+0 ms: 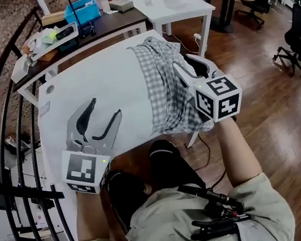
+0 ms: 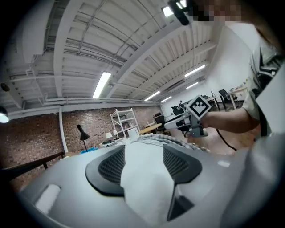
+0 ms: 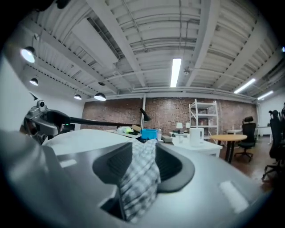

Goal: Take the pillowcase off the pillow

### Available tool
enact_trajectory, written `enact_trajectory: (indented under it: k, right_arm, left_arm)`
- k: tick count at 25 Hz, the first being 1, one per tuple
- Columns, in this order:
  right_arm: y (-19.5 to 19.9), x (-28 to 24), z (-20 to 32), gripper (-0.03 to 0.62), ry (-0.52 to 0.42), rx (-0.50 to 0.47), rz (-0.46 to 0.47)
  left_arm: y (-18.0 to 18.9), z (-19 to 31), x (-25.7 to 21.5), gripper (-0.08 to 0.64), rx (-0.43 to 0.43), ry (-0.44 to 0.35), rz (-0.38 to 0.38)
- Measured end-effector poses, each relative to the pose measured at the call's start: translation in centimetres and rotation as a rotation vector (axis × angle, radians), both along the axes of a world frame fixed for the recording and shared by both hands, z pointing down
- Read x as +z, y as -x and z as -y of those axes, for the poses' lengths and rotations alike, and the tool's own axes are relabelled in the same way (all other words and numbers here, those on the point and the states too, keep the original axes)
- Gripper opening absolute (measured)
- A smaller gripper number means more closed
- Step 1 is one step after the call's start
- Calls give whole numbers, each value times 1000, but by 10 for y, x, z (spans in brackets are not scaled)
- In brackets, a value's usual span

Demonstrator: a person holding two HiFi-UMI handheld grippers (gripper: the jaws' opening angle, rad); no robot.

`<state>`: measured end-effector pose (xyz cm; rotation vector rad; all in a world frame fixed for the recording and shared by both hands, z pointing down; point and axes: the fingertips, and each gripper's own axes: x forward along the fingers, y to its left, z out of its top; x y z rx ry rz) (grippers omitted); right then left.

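- The pillowcase is a checked cloth bunched into folds along the right side of the white worktop. Its near end droops over the front edge.
- The pillow seems to be the white, soft-looking mass in front of the left tool. In the head view I cannot separate it from the white worktop, nor tell how much of it sits inside the case.
- The left tool lies low over the white surface with its jaws wide apart. In the left gripper view the white stuff fills the gap between them, but the pads do not clamp it.
- The right tool is at the checked cloth with its jaws also apart. In the right gripper view a fold of pillowcase lies loose between them, draped rather than pinched.
- I judge the case to be light, thin and limp. It will stretch, bunch and slip through a shallow pinch, so a doubled fold or the hem at the open end would likely give the surest hold.
- The pillow should be light but bulky and springy, and it would probably drag along with the case unless something anchors it. A deep bite on a corner or an edge of the stuffing is likely to hold better than surface fabric alone.
- Nothing here looks fragile. The main risk is the cloth sliding off the worktop.
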<state>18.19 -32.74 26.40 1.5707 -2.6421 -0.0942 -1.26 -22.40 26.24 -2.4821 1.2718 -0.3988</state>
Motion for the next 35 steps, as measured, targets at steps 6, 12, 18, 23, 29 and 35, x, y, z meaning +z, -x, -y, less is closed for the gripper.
enact_trajectory:
  k: [6,12,18,23,29,35]
  right_arm:
    - [7,52,-81,201,26,-3,-107]
    - [36,123,-82,209,109,-31,-271]
    - [13,96,-67,20,-14,115,-385]
    - [-51,72,-36,3,-24,279,-408]
    - [-22,63,-64,136,-9,106,-294]
    - [86,120,-104,263,74,-94,-403]
  left_arm:
    - [-47,-20,60,293,19,37,195]
    - [-32,1,98,245,-80,75,218]
    - [-23,4,62,39,-87,-20,167]
    - [11,20,32,20,-152,-46,121]
    - [9,20,42,21,-132,-23,110]
    - [-2,15,42,23,-108,-39,82]
